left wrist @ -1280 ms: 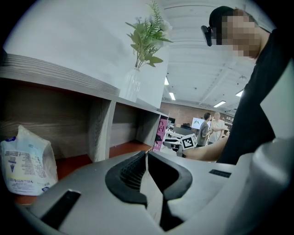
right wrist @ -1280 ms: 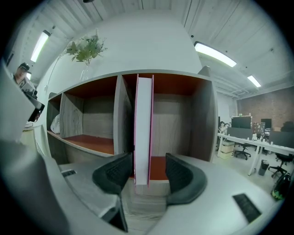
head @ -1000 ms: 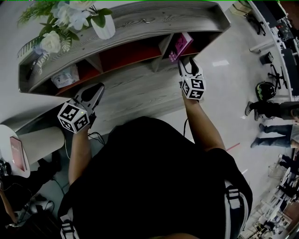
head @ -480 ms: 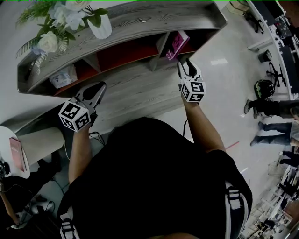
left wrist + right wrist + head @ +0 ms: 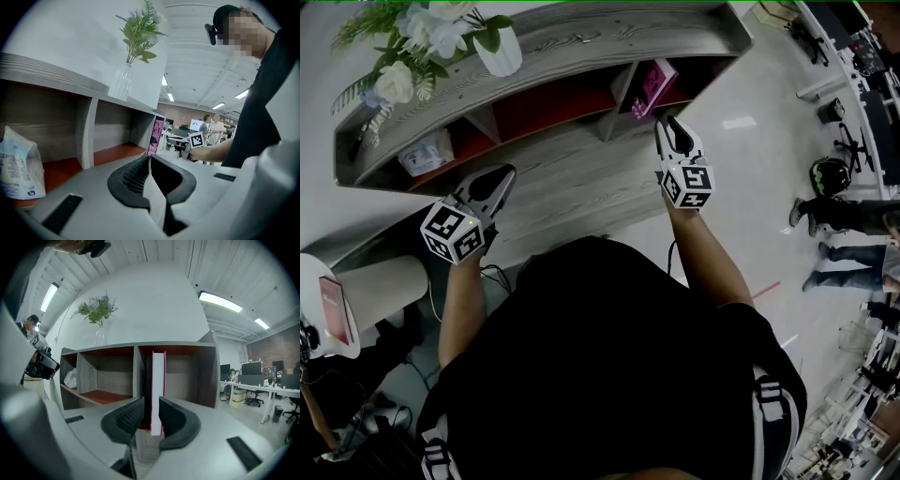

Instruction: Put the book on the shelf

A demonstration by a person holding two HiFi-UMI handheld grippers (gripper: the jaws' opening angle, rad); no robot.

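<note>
A pink book (image 5: 657, 87) stands upright in the right compartment of the grey wooden shelf (image 5: 581, 42). My right gripper (image 5: 673, 128) hovers just in front of it and does not touch it. Its jaws have just been closing; a gap remains and nothing is between them. In the right gripper view the book (image 5: 157, 380) shows spine-on beyond the right gripper (image 5: 151, 405). My left gripper (image 5: 499, 178) hangs before the shelf's left half, shut and empty. The left gripper (image 5: 149, 159) view has the book (image 5: 155, 136) far off at the shelf's end.
A white vase of flowers (image 5: 504, 52) stands on the shelf top. A white bag (image 5: 427, 153) lies in the left compartment. A small round table (image 5: 328, 309) is at the far left. People (image 5: 853, 225) stand on the floor to the right.
The right gripper's jaws have narrowed and it has eased slightly back from the book, which stays upright in the compartment. The left gripper has kept still.
</note>
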